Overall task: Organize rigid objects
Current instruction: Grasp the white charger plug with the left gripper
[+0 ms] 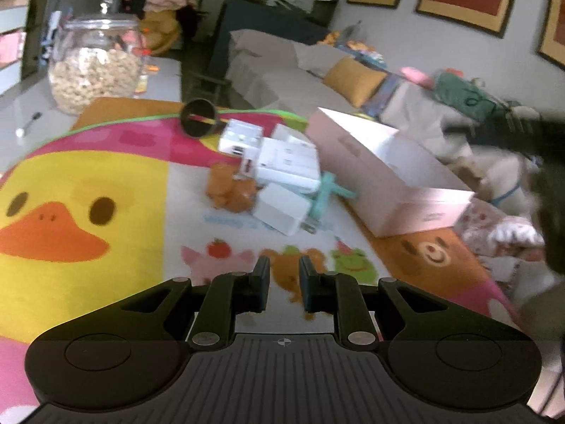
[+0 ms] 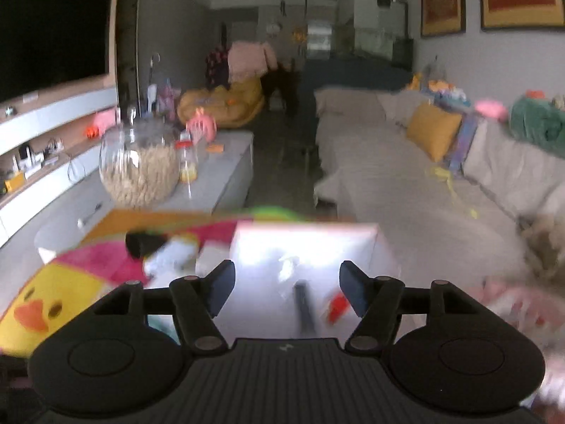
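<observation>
Two claws hover above a bright children's mat (image 1: 106, 183) printed with a yellow duck and small cartoon animals. Seen from the left wrist, the left claw (image 1: 284, 275) has its jaws nearly closed, only a narrow slot between them, and nothing is held there. Ahead of it, near the middle of the mat, lies a huddle of rigid objects touching one another: several white chargers (image 1: 286, 166), a teal plastic piece (image 1: 326, 190), an orange-brown lump (image 1: 231, 190) (too blurred to identify) and a dark round cup (image 1: 199, 118) tipped on its side. Just to the right of the huddle sits a pale pink box (image 1: 388, 173). Seen from the right wrist, the right claw (image 2: 286, 284) hangs over this box (image 2: 303, 247) with its jaws parted and empty; blurred small items, one dark and one red, lie in the box below. Behind the mat, a glass jar (image 1: 93, 67) of pale cereal stands on a grey desk (image 1: 21, 113).
</observation>
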{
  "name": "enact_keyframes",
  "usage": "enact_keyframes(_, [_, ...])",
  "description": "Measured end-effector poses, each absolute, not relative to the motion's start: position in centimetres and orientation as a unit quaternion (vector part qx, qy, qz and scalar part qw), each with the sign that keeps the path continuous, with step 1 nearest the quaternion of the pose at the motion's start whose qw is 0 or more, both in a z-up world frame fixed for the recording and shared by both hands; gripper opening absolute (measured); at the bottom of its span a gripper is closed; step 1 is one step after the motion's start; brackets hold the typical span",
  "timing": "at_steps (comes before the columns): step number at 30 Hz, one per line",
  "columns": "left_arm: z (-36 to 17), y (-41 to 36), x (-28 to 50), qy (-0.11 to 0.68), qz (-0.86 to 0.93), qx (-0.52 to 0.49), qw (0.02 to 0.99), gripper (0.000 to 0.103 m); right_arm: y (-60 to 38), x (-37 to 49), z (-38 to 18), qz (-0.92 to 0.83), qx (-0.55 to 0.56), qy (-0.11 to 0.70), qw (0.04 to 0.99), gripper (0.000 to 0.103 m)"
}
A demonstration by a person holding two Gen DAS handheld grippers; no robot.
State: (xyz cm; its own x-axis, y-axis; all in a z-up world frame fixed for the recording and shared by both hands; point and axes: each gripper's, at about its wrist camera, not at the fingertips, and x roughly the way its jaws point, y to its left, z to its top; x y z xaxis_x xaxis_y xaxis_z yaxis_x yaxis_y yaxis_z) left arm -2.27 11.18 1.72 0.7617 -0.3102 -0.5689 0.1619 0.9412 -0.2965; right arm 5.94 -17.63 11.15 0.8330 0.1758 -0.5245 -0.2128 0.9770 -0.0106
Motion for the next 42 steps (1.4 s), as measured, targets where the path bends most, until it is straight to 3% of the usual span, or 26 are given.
enact_keyframes(10, [3.5,8.2,0.7,0.300,-0.106,-0.036,0.947,0.020,-16.2,2.1,0.6,0.016,-0.092,0.375,0.922,0.069])
enact_keyframes(14, [3.6,7.6,2.0,0.298,-0.080,-0.029,0.951,0.022,-16.2,1.7,0.1,0.016,-0.086,0.358,0.930,0.074])
enact_keyframes(18, [4.2,9.4,3.1,0.292,-0.032,-0.045,0.955,0.022,-17.3,1.6,-0.4,0.009,-0.061,0.341,0.938,0.086])
enact_keyframes(26, [3.8,11.2,3.9,0.357,-0.047,-0.176,0.916,0.022,-19.1,2.4,-0.6,0.021,-0.008,0.353,0.935,0.089])
enact_keyframes(29, [3.0,9.4,4.5,0.375,-0.042,-0.168,0.911,0.023,-19.1,2.5,-0.7,0.022,-0.007,0.353,0.935,0.090])
enact_keyframes(31, [2.7,8.9,5.2,0.372,-0.029,-0.185,0.909,0.030,-19.0,2.4,-0.7,0.022,-0.007,0.353,0.935,0.090])
enact_keyframes(35, [2.5,8.4,6.5,0.357,0.004,-0.174,0.918,0.032,-18.9,2.5,-0.7,0.022,-0.007,0.353,0.935,0.090])
enact_keyframes(39, [2.2,7.7,7.5,0.366,0.011,-0.161,0.916,0.043,-18.9,2.5,-0.8,0.022,-0.006,0.353,0.935,0.090])
enact_keyframes(42, [1.9,6.8,7.2,0.359,0.008,-0.122,0.925,0.044,-18.9,2.5,-0.8,0.022,-0.007,0.353,0.935,0.090])
